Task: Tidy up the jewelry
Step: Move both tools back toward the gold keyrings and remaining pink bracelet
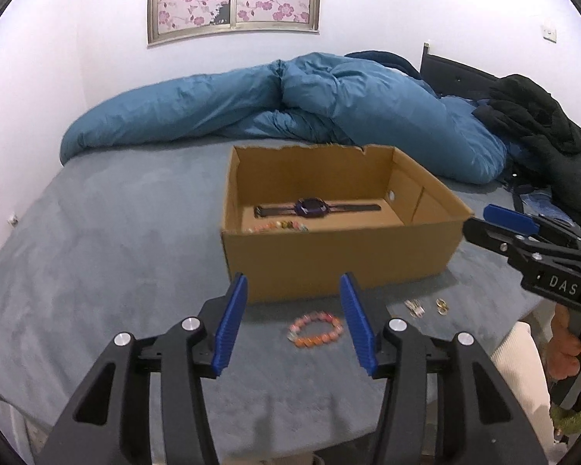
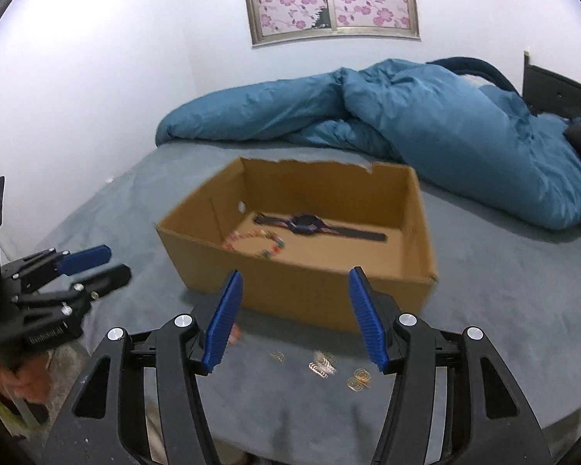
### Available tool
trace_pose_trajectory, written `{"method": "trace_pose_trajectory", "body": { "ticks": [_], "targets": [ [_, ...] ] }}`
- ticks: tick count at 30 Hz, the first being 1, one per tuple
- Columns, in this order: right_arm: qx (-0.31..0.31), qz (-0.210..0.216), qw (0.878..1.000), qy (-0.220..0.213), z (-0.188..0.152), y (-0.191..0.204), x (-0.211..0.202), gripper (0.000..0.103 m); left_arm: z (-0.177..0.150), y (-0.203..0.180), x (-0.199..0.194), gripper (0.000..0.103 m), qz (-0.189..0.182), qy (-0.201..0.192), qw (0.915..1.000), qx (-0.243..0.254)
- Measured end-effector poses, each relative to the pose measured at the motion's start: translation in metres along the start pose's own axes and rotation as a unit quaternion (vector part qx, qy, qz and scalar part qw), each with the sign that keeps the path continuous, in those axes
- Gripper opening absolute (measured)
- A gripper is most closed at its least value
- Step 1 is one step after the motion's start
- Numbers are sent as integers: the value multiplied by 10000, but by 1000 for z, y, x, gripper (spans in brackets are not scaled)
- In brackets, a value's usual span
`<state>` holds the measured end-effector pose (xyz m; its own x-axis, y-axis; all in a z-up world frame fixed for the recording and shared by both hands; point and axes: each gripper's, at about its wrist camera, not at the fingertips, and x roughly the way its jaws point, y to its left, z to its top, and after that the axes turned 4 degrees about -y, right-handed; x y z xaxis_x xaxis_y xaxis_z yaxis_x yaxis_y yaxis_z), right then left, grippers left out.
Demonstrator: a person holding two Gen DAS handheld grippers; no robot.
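An open cardboard box [image 1: 329, 259] [image 2: 302, 286] sits on the grey bed. Inside lie a dark watch [image 1: 311, 207] [image 2: 310, 225] and a colourful bead bracelet [image 1: 279, 227] [image 2: 257, 244]. A pink-orange bead bracelet [image 1: 315, 329] lies on the bed in front of the box, just ahead of my open, empty left gripper [image 1: 294, 325]. Small gold earrings [image 2: 321, 364] [image 1: 441, 306] lie on the bed below my open, empty right gripper [image 2: 296, 319]. The right gripper also shows at the right edge of the left wrist view [image 1: 495, 228].
A rumpled blue duvet [image 1: 290, 100] [image 2: 406, 116] lies behind the box. Dark clothes [image 1: 538, 131] are piled at the right. The bed's front edge is close below both grippers. The left gripper [image 2: 93, 267] shows at the left of the right wrist view.
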<state>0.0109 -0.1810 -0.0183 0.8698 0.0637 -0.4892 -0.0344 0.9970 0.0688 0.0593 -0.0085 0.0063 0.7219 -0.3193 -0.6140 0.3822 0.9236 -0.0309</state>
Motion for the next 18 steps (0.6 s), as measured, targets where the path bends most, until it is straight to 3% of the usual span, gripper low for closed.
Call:
{"method": "trace_pose_trajectory", "body": {
  "ticks": [7, 11, 18],
  "targets": [
    [89, -299, 9991, 271, -34, -42, 6, 55, -34, -19, 9, 48, -239, 23, 9997, 110],
    [32, -254, 9992, 296, -45, -49, 10, 54, -49, -29, 22, 48, -474, 179, 9985, 210],
    [-51, -86, 9991, 411, -66, -57, 18, 48, -52, -51, 51, 36, -854, 365, 9942, 549]
  ]
}}
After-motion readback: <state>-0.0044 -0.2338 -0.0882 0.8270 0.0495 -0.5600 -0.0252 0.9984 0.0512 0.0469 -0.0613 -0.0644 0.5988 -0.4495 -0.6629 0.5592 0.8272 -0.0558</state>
